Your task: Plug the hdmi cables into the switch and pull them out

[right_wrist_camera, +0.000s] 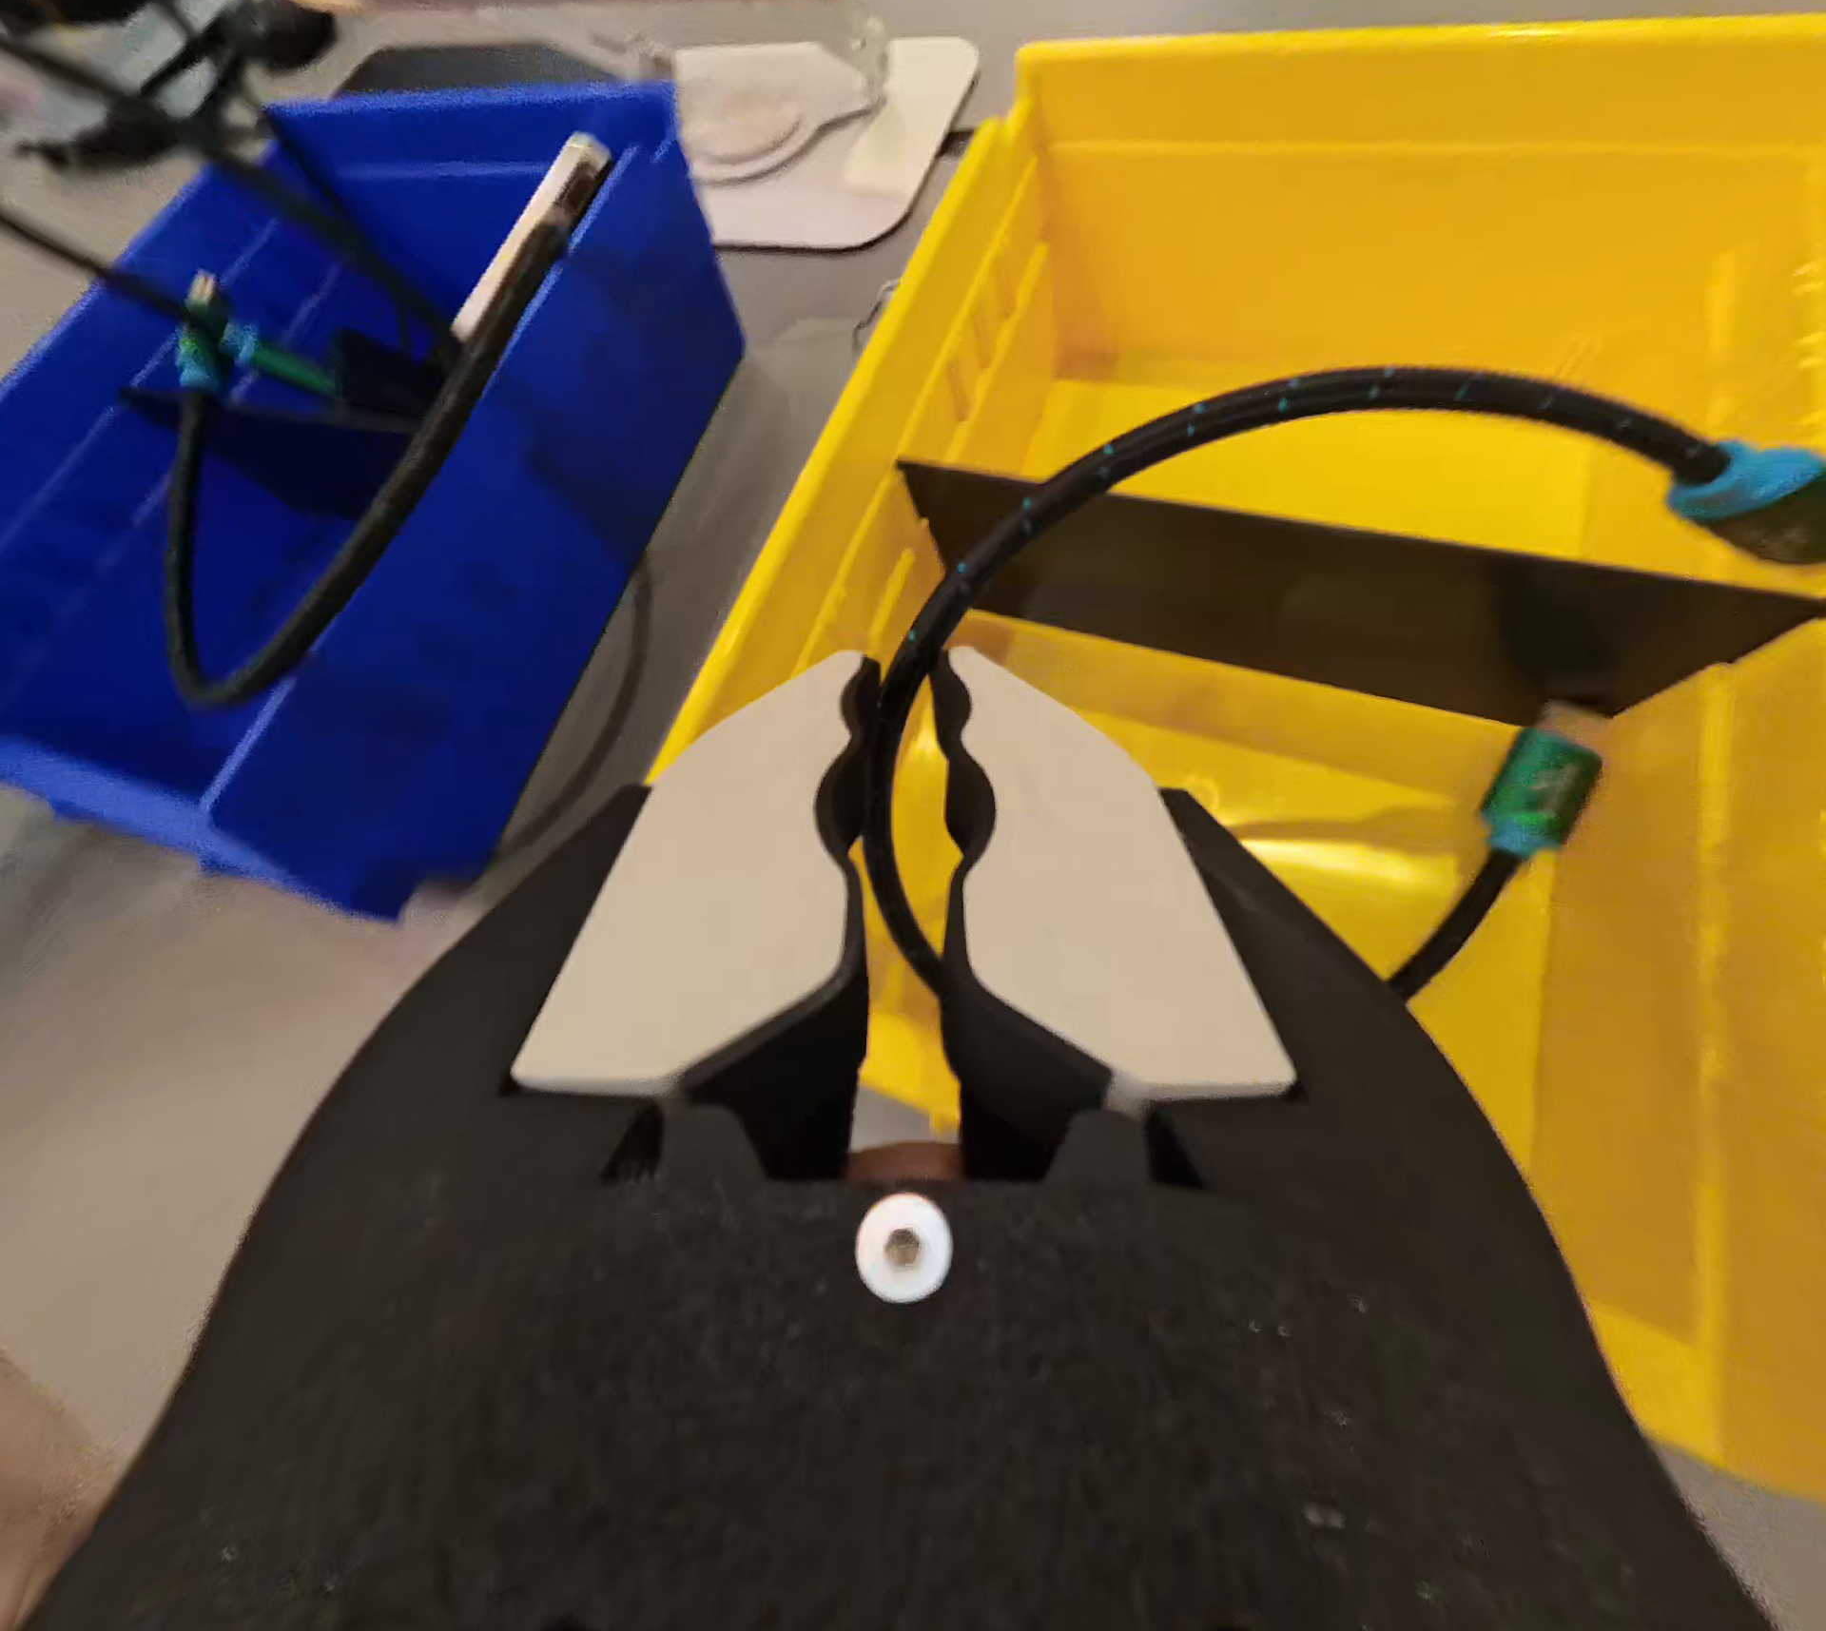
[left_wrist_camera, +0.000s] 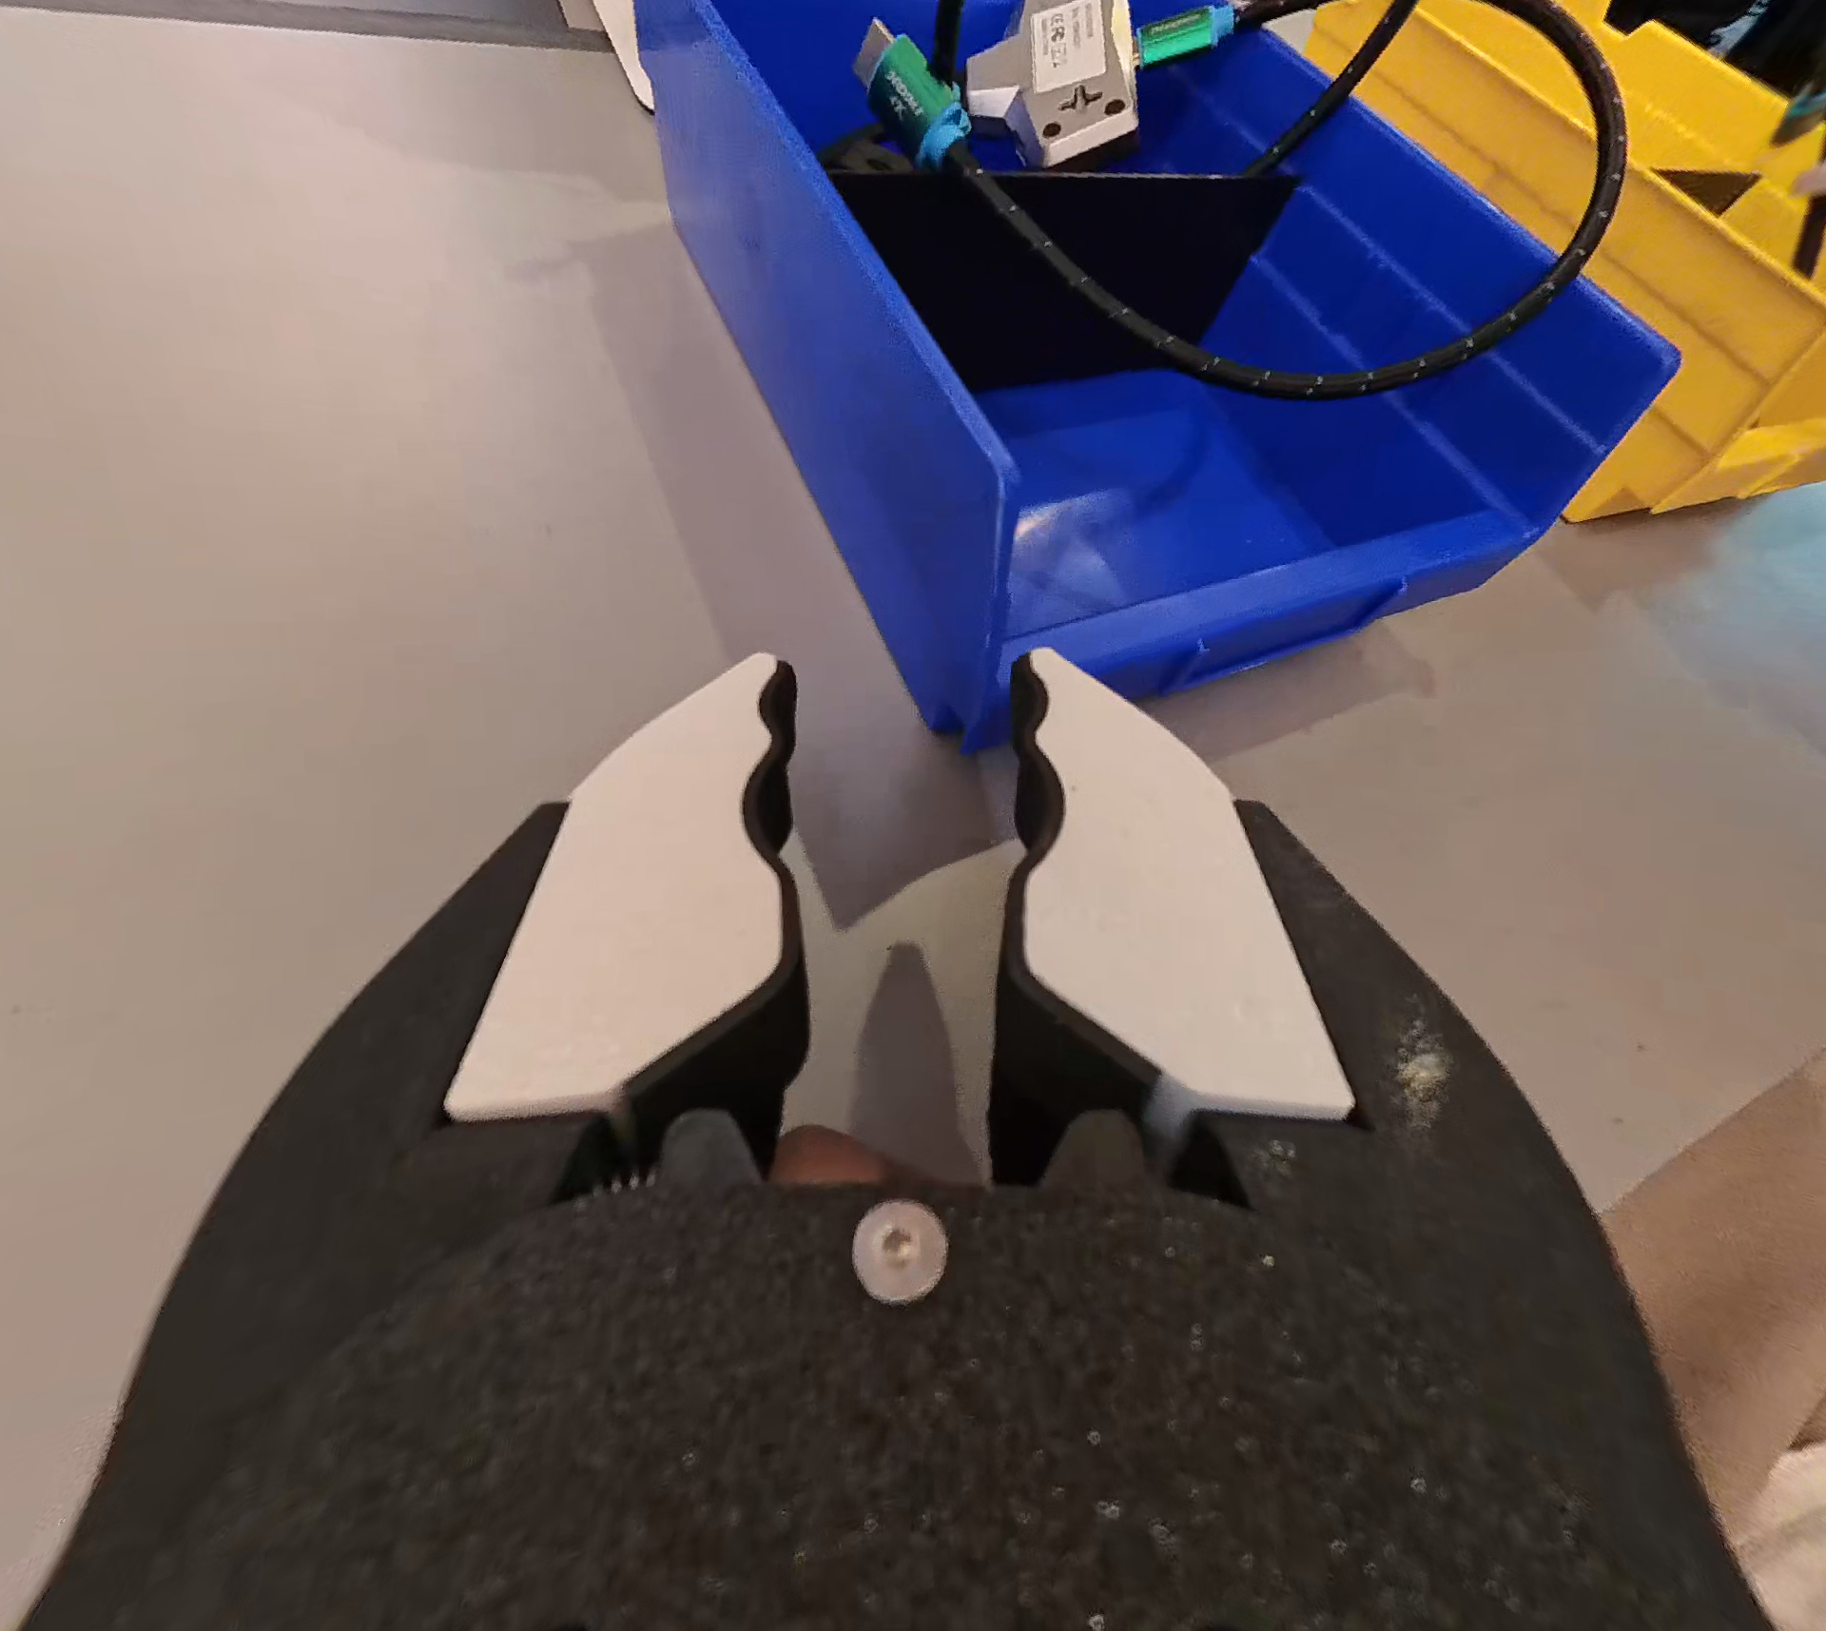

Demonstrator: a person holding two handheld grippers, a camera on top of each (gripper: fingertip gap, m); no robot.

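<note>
The silver switch (left_wrist_camera: 1062,62) lies in the far compartment of the blue bin (left_wrist_camera: 850,358). One green HDMI plug (left_wrist_camera: 1181,32) sits in its right side; its black braided cable (left_wrist_camera: 1591,230) loops over the bin's right wall. A second green plug (left_wrist_camera: 904,92) lies loose beside the switch. My left gripper (left_wrist_camera: 904,675) is open and empty, above the table at the bin's near corner. My right gripper (right_wrist_camera: 907,665) is shut on another black braided HDMI cable (right_wrist_camera: 1186,418) over the yellow bin (right_wrist_camera: 1285,101). Both of its plugs (right_wrist_camera: 1541,793) (right_wrist_camera: 1769,497) hang free.
The blue bin (right_wrist_camera: 415,694) and the yellow bin stand side by side on the grey table (left_wrist_camera: 296,497), each with a black divider (left_wrist_camera: 1047,269) (right_wrist_camera: 1334,595). A white stand base (right_wrist_camera: 820,141) sits behind them. A curved wooden piece is at the back. Across from one pair of fingers to the other is roughly 40 cm. The right tips stand about 20 cm off the green HDMI plug (left_wrist_camera: 1181,32). The silver switch (left_wrist_camera: 1062,62) is about 25 cm from both grippers' fingertips.
</note>
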